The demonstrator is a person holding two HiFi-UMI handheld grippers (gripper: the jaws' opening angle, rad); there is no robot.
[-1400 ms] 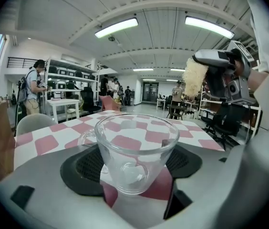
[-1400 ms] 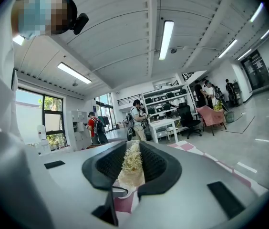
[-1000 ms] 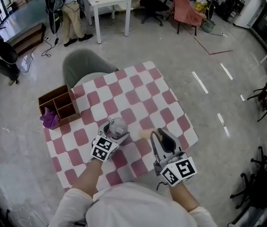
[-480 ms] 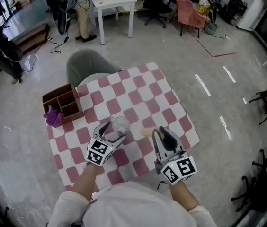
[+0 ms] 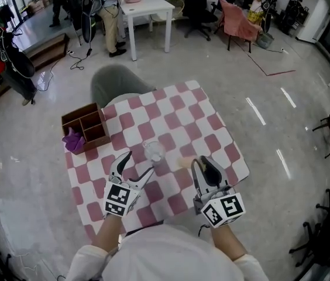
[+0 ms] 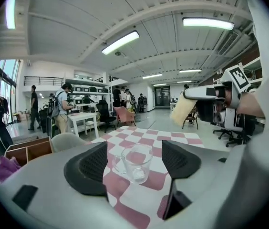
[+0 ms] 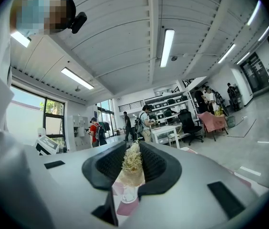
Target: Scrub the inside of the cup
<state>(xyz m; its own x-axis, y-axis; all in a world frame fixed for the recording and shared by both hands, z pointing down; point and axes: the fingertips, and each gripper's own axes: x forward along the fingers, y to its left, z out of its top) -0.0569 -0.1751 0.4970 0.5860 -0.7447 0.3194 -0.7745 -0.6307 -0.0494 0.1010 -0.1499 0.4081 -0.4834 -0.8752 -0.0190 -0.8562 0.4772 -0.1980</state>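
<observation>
Cup (image 5: 154, 151), beyond left hand-held gripper (image 5: 139, 161) (jaws apart)

The tabletop (image 5: 184, 113) is covered in pink-and-white checks. A clear glass cup (image 5: 153, 151) stands upright near its middle, and a wooden divided box (image 5: 86, 127) (purple cloth (image 5: 73, 140) in one compartment) sits at the left corner.
</observation>
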